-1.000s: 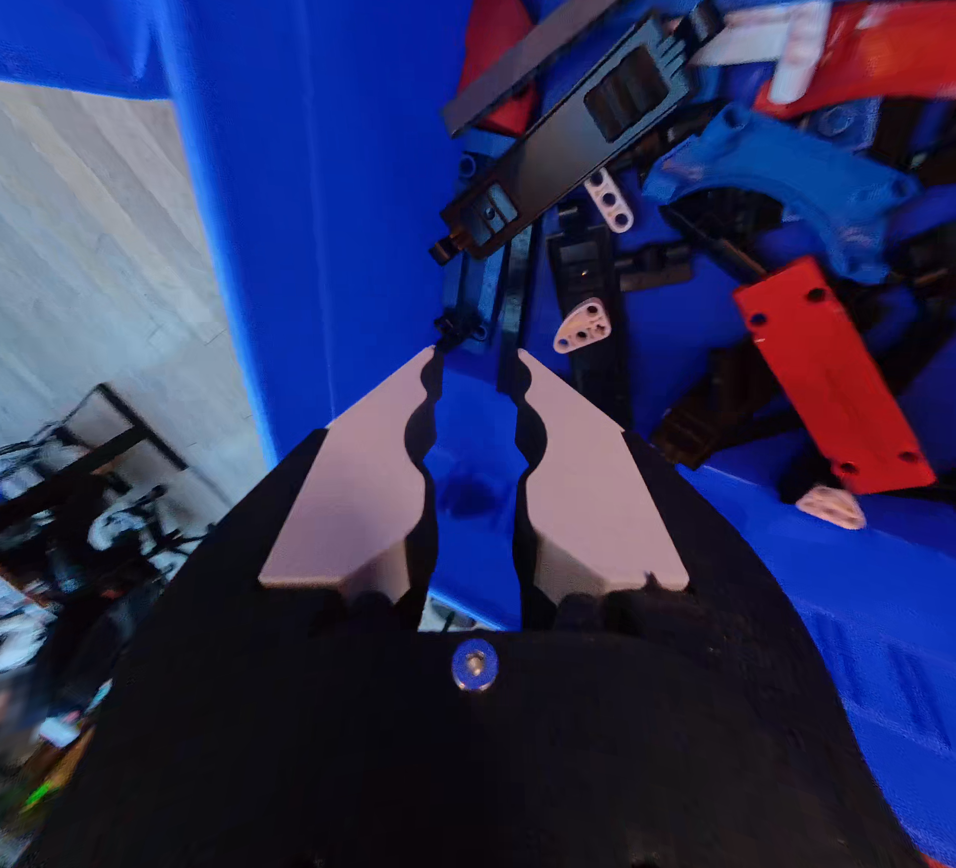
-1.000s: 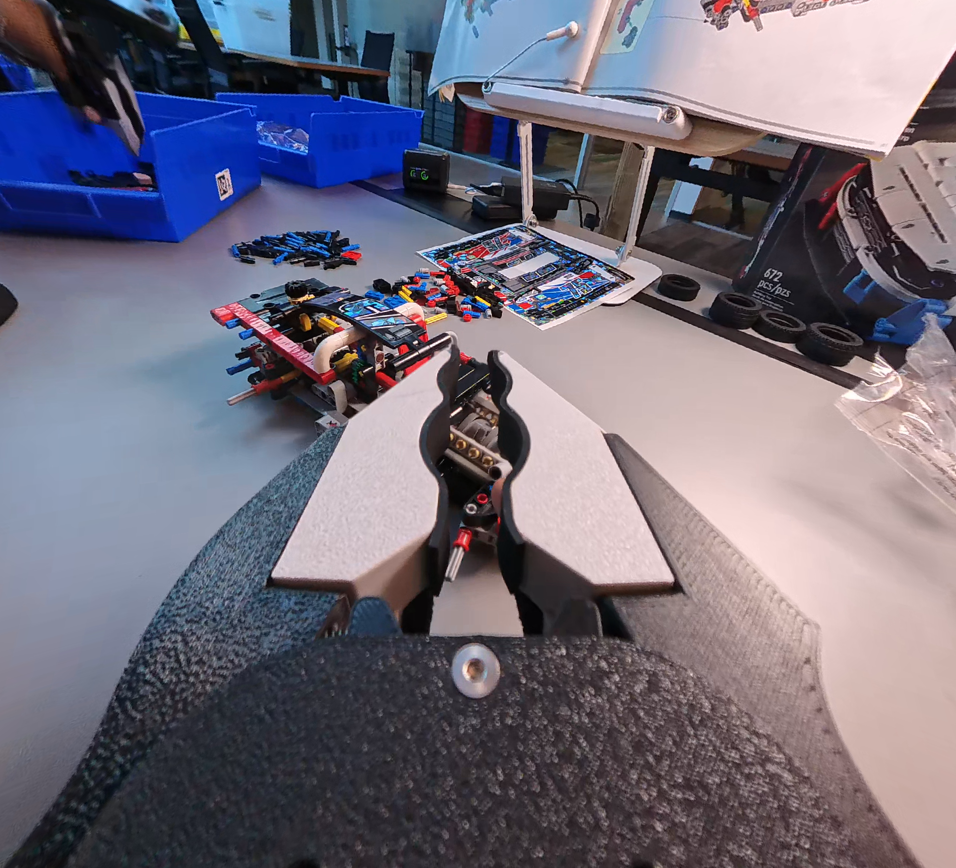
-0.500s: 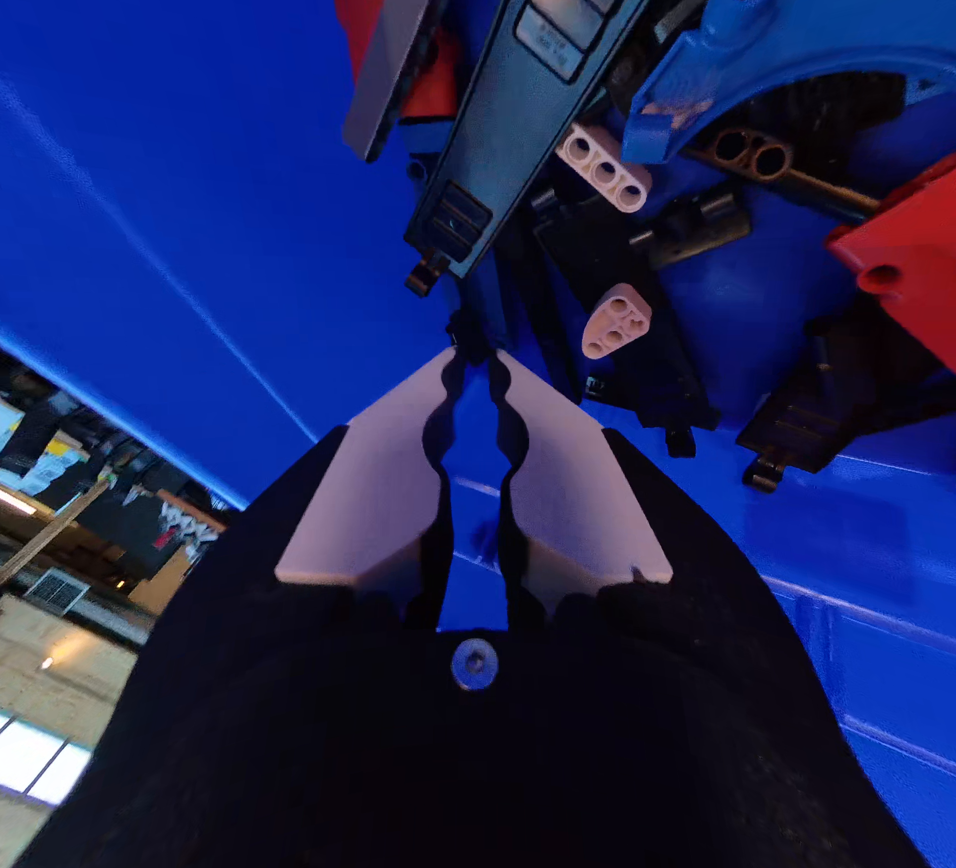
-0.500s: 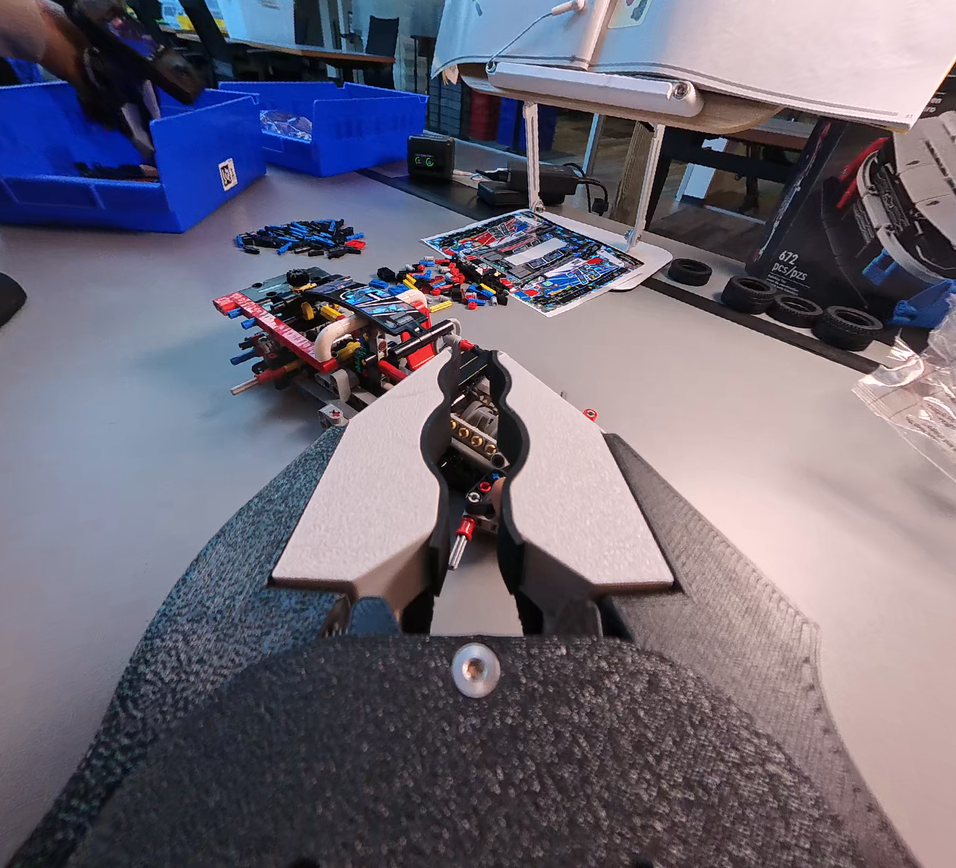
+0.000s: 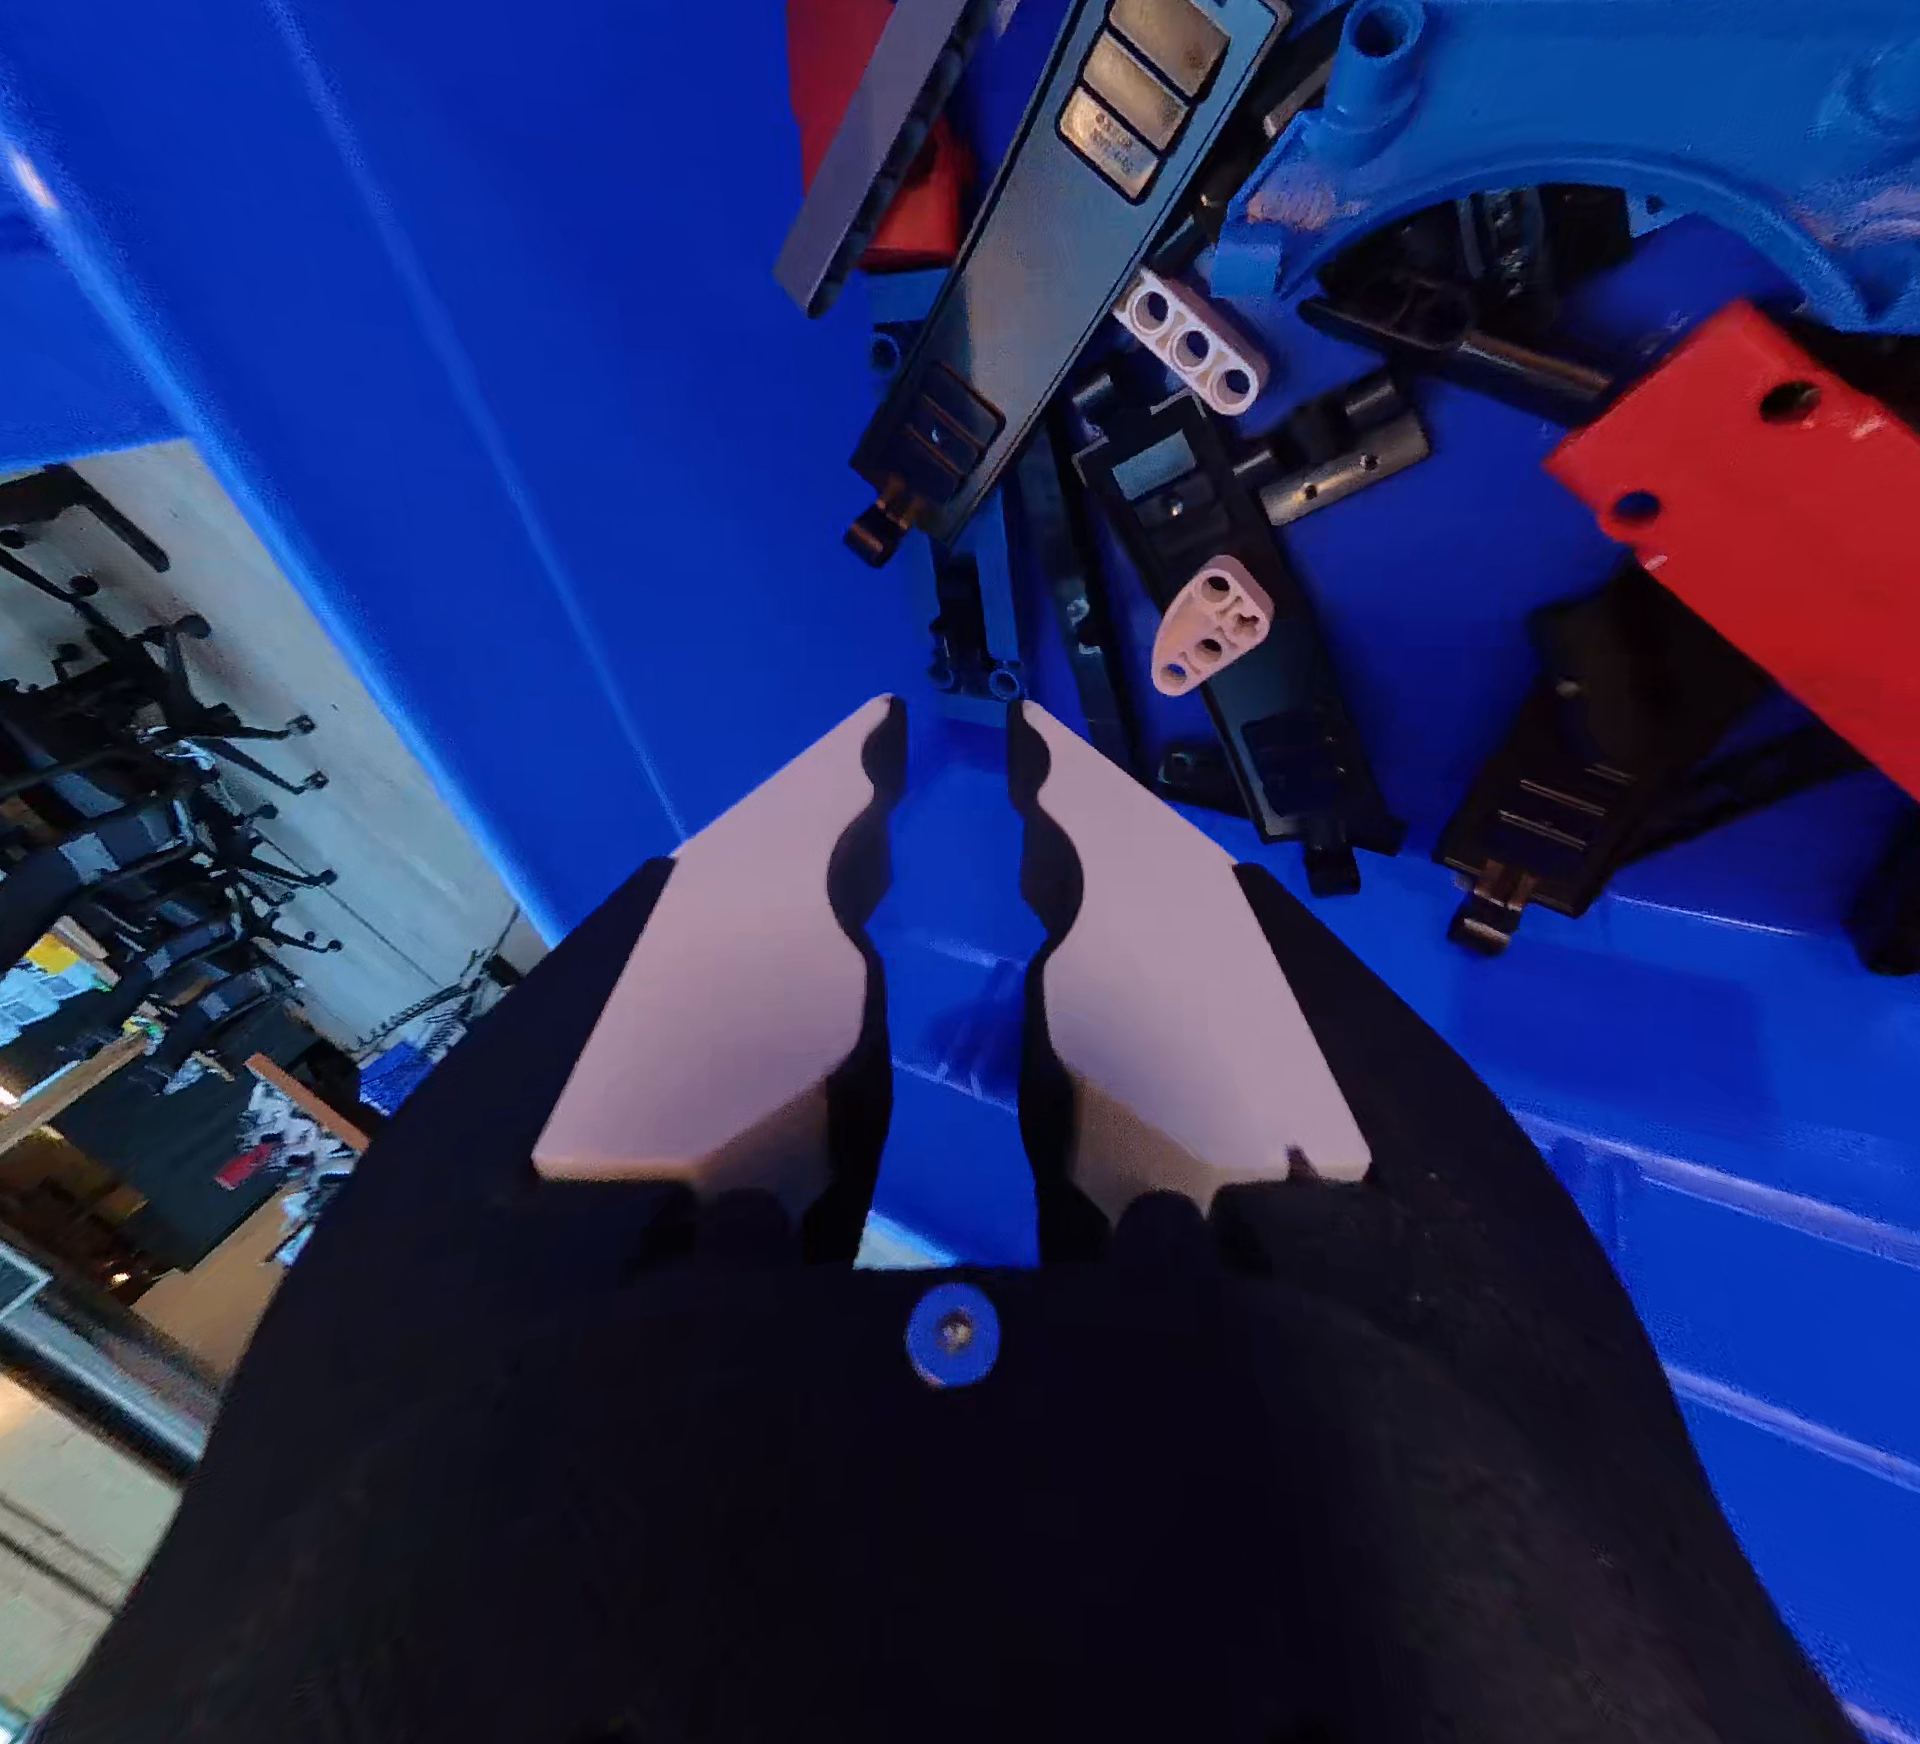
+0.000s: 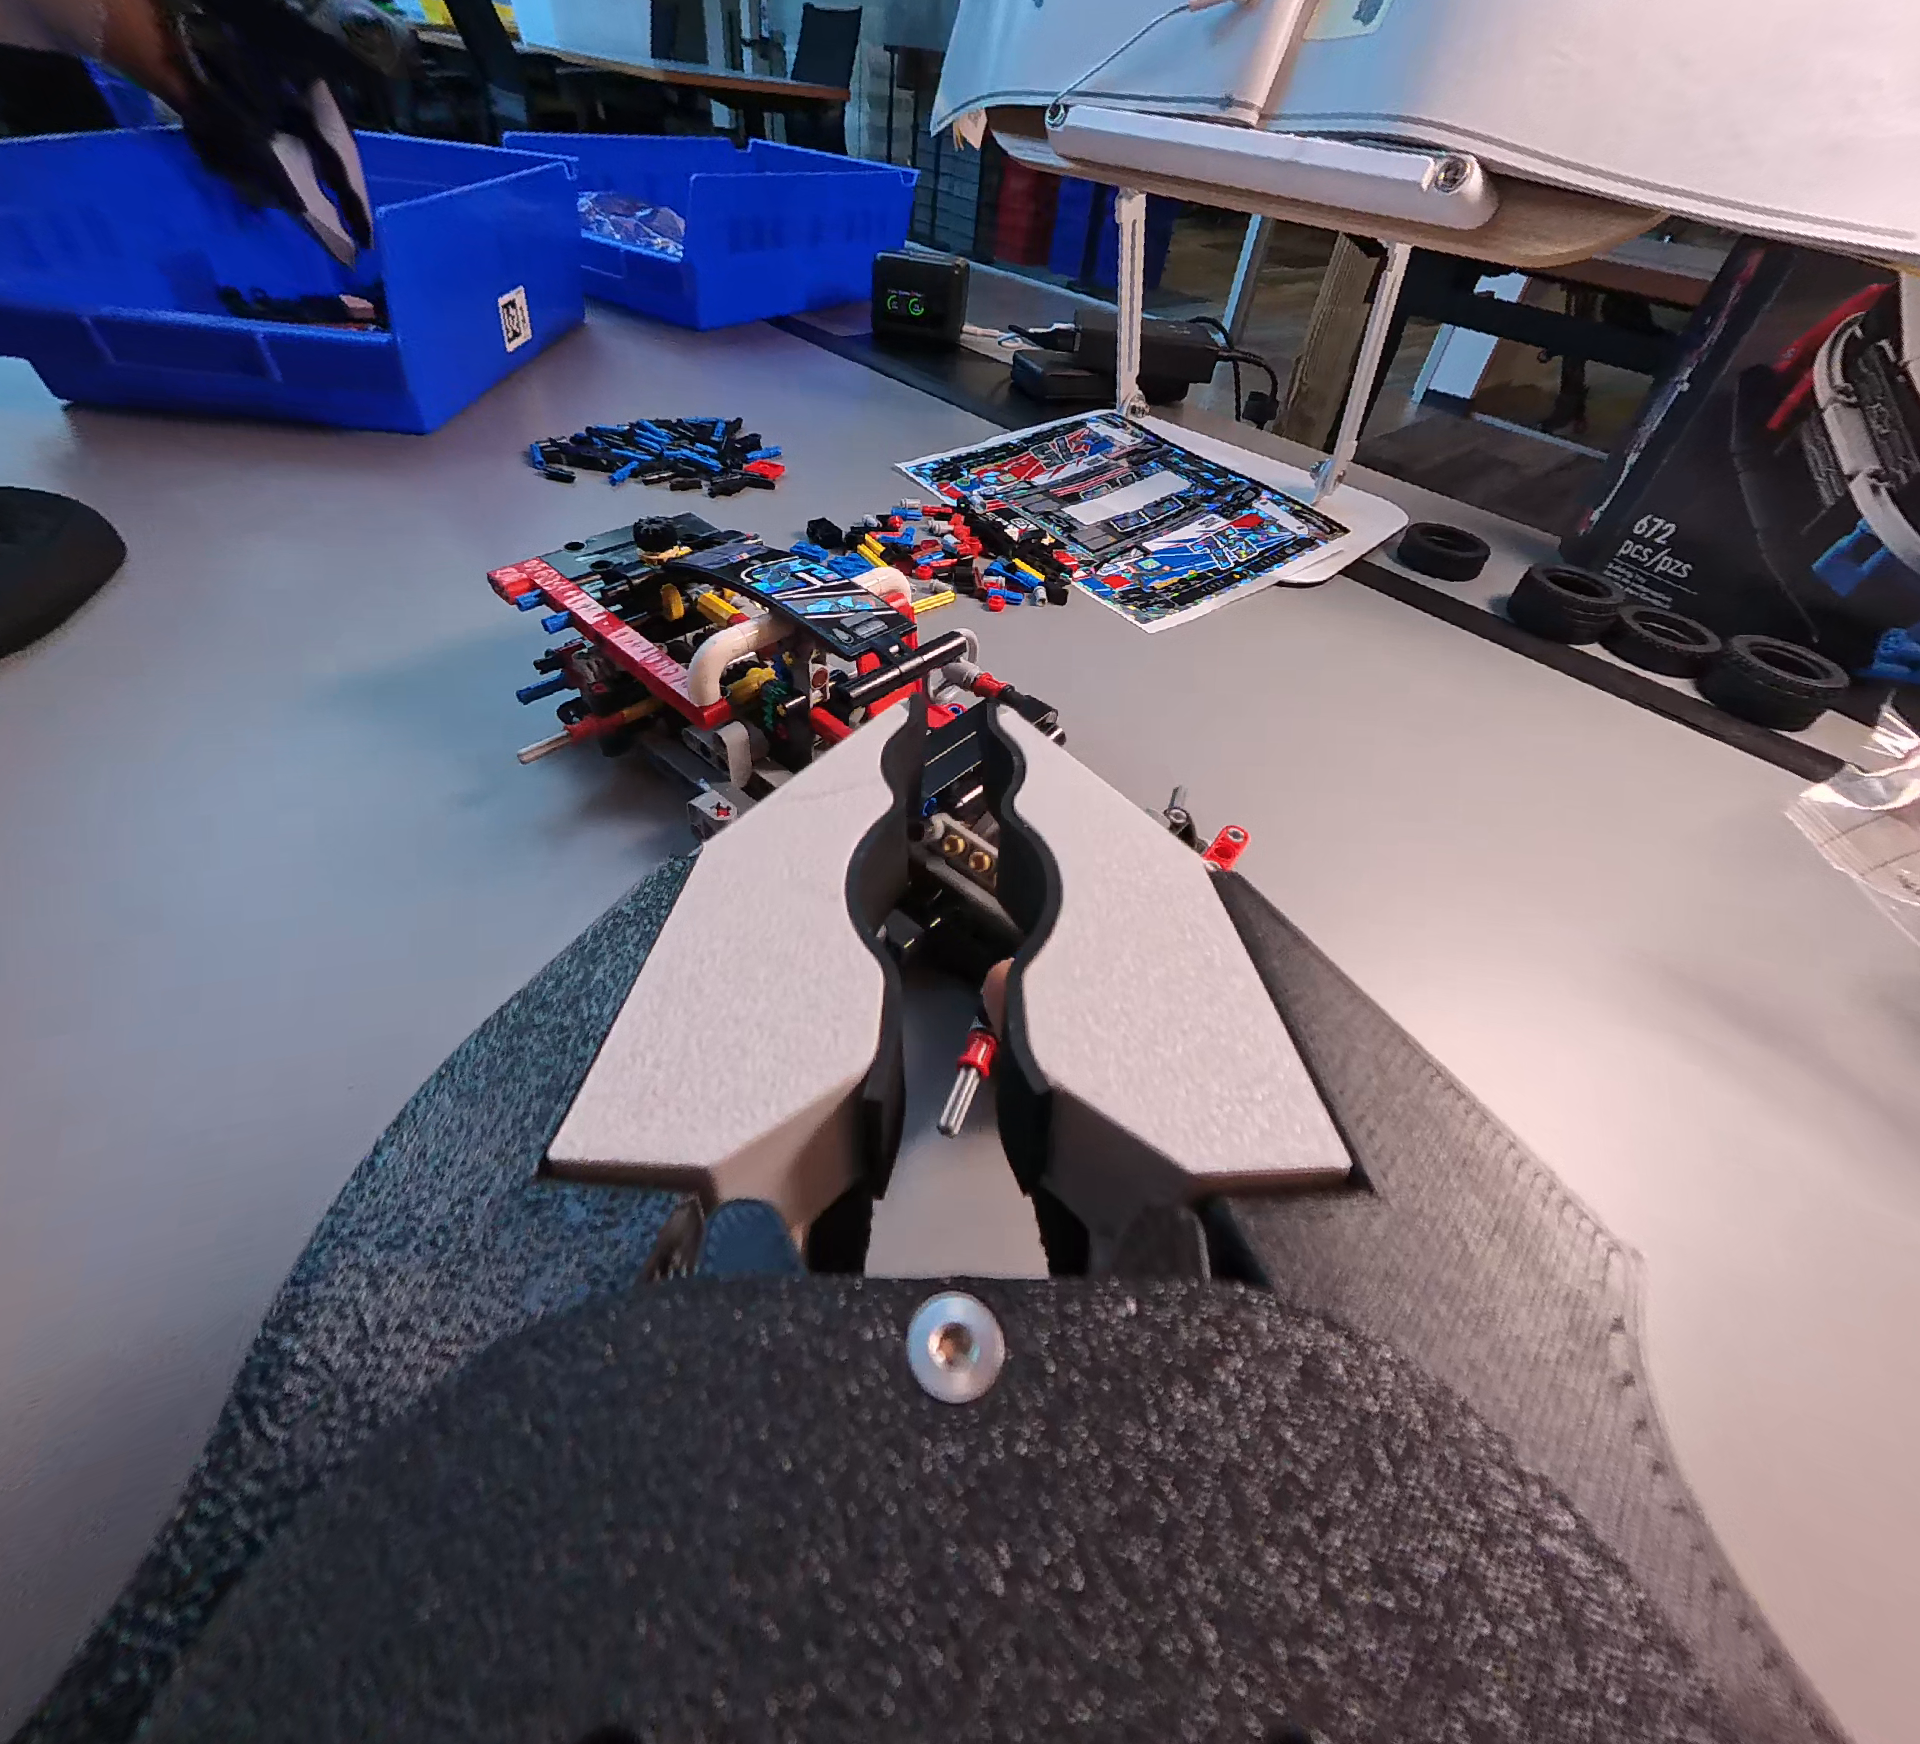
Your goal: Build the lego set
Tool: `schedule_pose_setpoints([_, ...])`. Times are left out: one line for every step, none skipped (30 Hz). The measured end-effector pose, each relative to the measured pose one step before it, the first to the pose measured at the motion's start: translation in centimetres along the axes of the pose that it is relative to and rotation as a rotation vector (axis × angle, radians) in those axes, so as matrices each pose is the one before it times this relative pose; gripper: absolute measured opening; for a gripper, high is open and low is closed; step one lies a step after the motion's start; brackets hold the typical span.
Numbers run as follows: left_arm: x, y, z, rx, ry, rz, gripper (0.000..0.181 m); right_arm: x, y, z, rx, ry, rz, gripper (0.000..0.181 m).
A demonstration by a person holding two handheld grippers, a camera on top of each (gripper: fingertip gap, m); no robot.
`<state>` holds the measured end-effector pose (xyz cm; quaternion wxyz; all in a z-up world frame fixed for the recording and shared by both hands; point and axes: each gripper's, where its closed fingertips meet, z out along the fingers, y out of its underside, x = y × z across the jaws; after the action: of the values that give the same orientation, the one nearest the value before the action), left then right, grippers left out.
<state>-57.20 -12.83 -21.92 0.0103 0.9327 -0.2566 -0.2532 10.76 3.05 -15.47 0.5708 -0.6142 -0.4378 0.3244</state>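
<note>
Left tool (image 5: 951, 707) has opened inside blue bin (image 5: 468, 240); grey table (image 6: 312, 759) beyond.

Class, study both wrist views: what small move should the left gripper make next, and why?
Probably ease forward and close on the dark blue piece. The left gripper is inside the blue bin, jaws apart and empty, with that piece's end right at their tips. The right gripper is at the partly built car.
</note>
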Motion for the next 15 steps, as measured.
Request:
schedule_pose_setpoints([-0.040,-0.069,0.362,-0.0141,0.0007,0.0215,0.018,-0.001,0.006,-0.052,0.0001,0.0006,0.0017,0.007])
schedule_pose_setpoints([-0.017,-0.046,0.353,-0.0157,0.0040,0.0193,0.019,0.041,-0.016,-0.063,0.0014,0.0021,0.0031,0.007])
schedule_pose_setpoints([-0.142,0.089,0.370,-0.0232,-0.0028,0.0199,0.019,0.053,0.006,-0.064,0.0005,0.0027,0.0037,0.007])
schedule_pose_setpoints([-0.090,0.159,0.340,-0.0253,-0.0005,0.0228,0.019,0.087,-0.014,-0.051,0.0013,0.0036,0.0034,0.007])
schedule_pose_setpoints([0.047,0.057,0.301,-0.0152,0.0059,0.0239,0.017,0.065,-0.005,-0.034,0.0011,0.0024,0.0030,0.007])
schedule_pose_setpoints([0.063,-0.102,0.215,-0.0015,0.0053,0.0254,0.015,0.051,0.004,-0.017,0.0003,0.0015,0.0033,0.007])
schedule_pose_setpoints([0.092,-0.048,0.044,-0.0001,0.0064,0.0327,0.012,0.044,-0.006,0.002,0.0000,0.0008,0.0031,0.007])
schedule_pose_setpoints([0.020,-0.042,0.001,0.0040,0.0038,0.0249,0.011,0.026,0.015,0.014,-0.0010,0.0001,0.0030,0.007])
schedule_pose_setpoints([0.136,-0.031,0.012,0.0069,0.0131,0.0110,0.009,0.039,0.030,0.028,-0.0022,-0.0003,0.0035,0.007])
schedule_pose_setpoints([0.036,-0.032,-0.003,0.0100,0.0069,0.0036,0.008,0.022,0.043,0.027,-0.0025,-0.0012,0.0041,0.007])
schedule_pose_setpoints([0.004,-0.019,-0.003,0.0120,0.0045,0.0007,0.008,0.033,0.028,0.025,-0.0020,-0.0012,0.0045,0.007])
schedule_pose_setpoints([0.021,-0.015,-0.014,0.0118,0.0042,-0.0028,0.008,0.035,0.010,0.023,-0.0014,-0.0005,0.0045,0.007])
schedule_pose_setpoints([0.032,-0.037,-0.028,0.0114,0.0051,-0.0025,0.008,0.030,0.006,0.006,-0.0002,-0.0005,0.0036,0.007])
schedule_pose_setpoints([0.089,-0.071,-0.077,0.0123,0.0087,-0.0025,0.007,0.045,0.004,-0.005,0.0000,0.0008,0.0033,0.007])
schedule_pose_setpoints([0.122,-0.106,-0.125,0.0147,0.0150,-0.0085,0.006,0.041,0.003,-0.001,0.0000,0.0012,0.0030,0.007])
